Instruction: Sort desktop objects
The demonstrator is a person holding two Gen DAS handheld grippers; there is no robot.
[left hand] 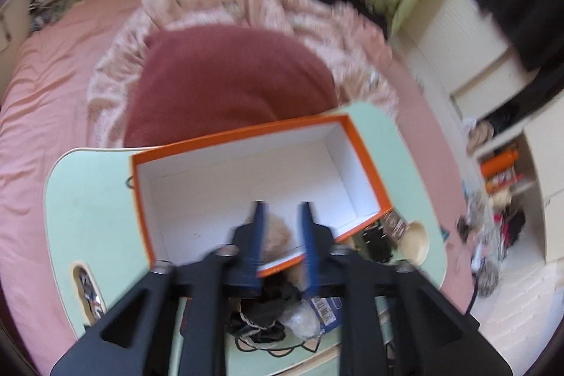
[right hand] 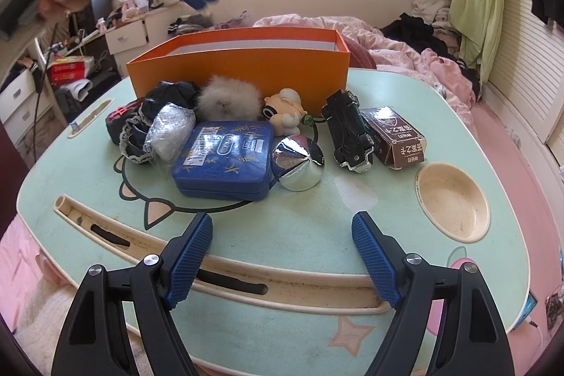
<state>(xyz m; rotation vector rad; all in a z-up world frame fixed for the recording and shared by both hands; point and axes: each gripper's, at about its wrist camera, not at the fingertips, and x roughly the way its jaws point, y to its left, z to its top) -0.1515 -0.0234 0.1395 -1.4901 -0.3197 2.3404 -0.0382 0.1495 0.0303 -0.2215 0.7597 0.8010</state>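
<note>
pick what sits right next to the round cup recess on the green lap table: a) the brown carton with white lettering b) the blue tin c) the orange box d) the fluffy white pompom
a: in the right wrist view the brown carton lies just up and left of the cup recess, closer to it than the blue tin, the pompom or the orange box.

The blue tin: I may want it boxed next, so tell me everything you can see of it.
The blue tin is a flat, rounded-corner rectangle, glossy like painted metal, with a seam between lid and base. Its closed lid carries gold scribbles, a small label and a white barcode sticker. It lies flat on the green lap table, in front of the fluffy pompom. A clear plastic-wrapped bundle touches its left end; the chrome cone sits against its right. No claw touches it.
</note>
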